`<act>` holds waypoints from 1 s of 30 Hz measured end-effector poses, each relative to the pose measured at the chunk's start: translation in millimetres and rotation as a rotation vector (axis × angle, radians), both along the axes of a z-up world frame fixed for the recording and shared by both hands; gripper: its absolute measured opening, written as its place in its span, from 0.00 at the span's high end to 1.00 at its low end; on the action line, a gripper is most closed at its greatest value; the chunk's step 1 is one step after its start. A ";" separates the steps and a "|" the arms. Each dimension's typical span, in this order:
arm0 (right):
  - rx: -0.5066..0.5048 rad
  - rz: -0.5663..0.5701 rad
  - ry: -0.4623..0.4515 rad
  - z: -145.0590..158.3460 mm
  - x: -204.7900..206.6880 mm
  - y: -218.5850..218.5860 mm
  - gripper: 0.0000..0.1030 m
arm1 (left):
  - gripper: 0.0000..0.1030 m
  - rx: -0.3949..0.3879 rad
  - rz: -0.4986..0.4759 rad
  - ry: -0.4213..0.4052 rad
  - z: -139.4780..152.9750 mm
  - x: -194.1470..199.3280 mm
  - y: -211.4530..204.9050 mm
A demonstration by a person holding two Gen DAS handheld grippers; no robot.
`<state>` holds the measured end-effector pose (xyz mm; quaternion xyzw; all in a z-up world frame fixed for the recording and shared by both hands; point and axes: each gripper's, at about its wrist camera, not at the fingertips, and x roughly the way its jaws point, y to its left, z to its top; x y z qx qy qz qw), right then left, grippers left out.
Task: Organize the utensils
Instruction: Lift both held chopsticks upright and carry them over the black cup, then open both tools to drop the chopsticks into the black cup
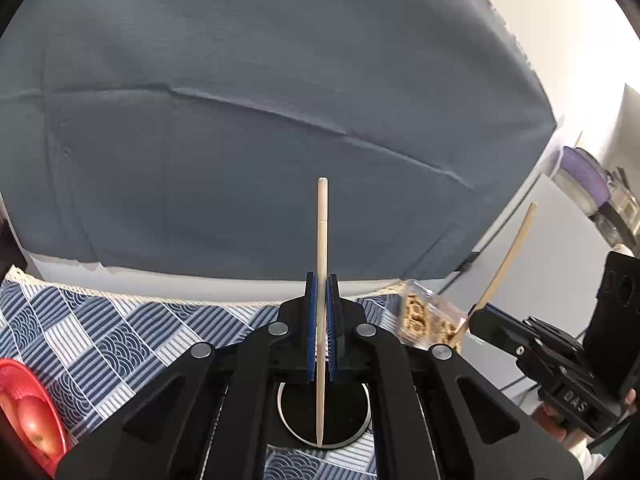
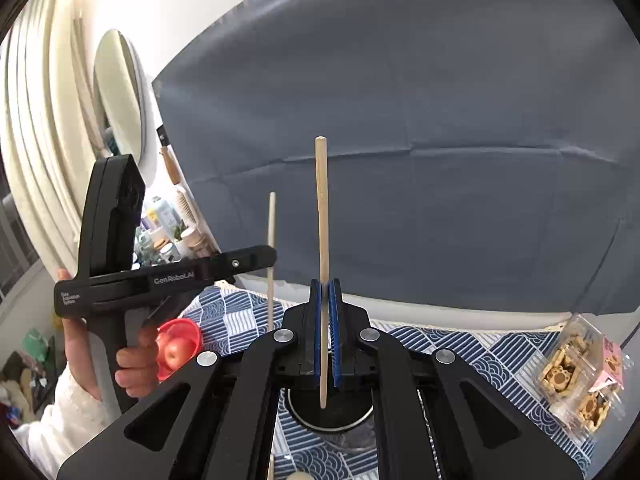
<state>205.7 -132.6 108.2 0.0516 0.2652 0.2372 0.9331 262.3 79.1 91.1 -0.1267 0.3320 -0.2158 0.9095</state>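
Observation:
My left gripper [image 1: 322, 280] is shut on a pale wooden chopstick [image 1: 322, 224] held upright, its pointed tip hanging over a round metal-rimmed holder [image 1: 352, 438] just below. My right gripper [image 2: 325, 286] is shut on a second wooden chopstick [image 2: 321, 200], also upright, its lower end inside the dark mouth of the holder [image 2: 360, 420]. The right gripper [image 1: 474, 314] and its chopstick [image 1: 508, 256] show at the right of the left wrist view. The left gripper [image 2: 272, 258] and its chopstick [image 2: 271, 224] show at the left of the right wrist view.
A blue patterned cloth [image 1: 100, 332] covers the table. A red bowl with apples [image 1: 28, 412] sits at the left. A clear box of biscuits [image 2: 580, 380] lies at the right. A grey-blue drape [image 1: 260, 120] hangs behind. Shelves with bottles [image 2: 168, 232] stand far left.

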 end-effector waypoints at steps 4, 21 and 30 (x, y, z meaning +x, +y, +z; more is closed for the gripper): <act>-0.016 -0.016 0.020 -9.7 9.1 8.1 0.96 | 0.95 -0.014 -0.032 0.003 -9.2 11.9 -4.4; -0.087 -0.079 0.105 -41.0 6.0 -3.5 0.62 | 0.44 -0.047 -0.078 -0.017 -38.2 3.5 -2.3; -0.146 -0.082 0.128 -50.8 -13.3 -10.7 0.34 | 0.12 0.019 0.009 -0.025 -30.6 -25.3 16.7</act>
